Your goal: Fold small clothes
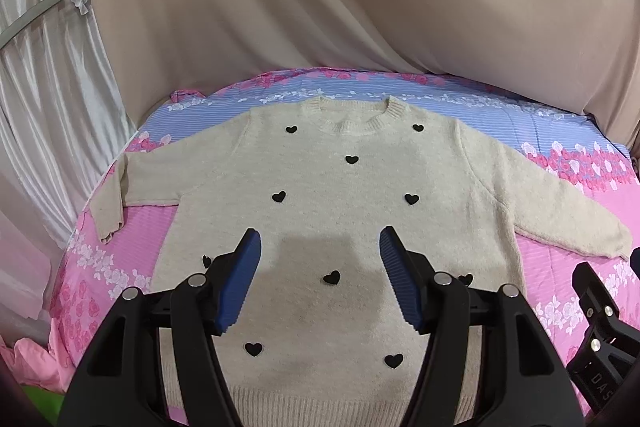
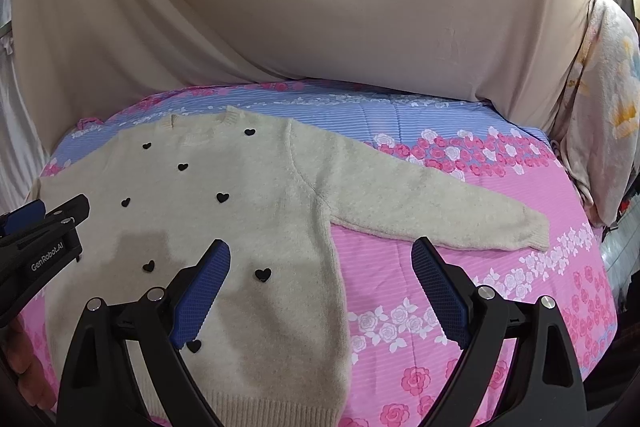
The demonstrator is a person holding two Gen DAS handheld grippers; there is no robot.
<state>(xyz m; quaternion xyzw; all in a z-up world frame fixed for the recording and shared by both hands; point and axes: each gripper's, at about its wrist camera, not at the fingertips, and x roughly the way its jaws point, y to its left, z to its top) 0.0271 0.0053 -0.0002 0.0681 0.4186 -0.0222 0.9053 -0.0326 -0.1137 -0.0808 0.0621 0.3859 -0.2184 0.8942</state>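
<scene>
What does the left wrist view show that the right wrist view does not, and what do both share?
Only the left wrist view shows the sweater's bent sleeve and the white curtain. Only the right wrist view shows a floral blanket hanging at the side. Both share the cream sweater with black hearts, flat on the pink flowered sheet, and both open grippers: left gripper, right gripper.

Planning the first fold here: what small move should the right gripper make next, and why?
Probably move the right gripper out to the cuff of the stretched-out sleeve and lower onto it. The sweater lies flat and unfolded, and both grippers hover open, holding nothing.
</scene>
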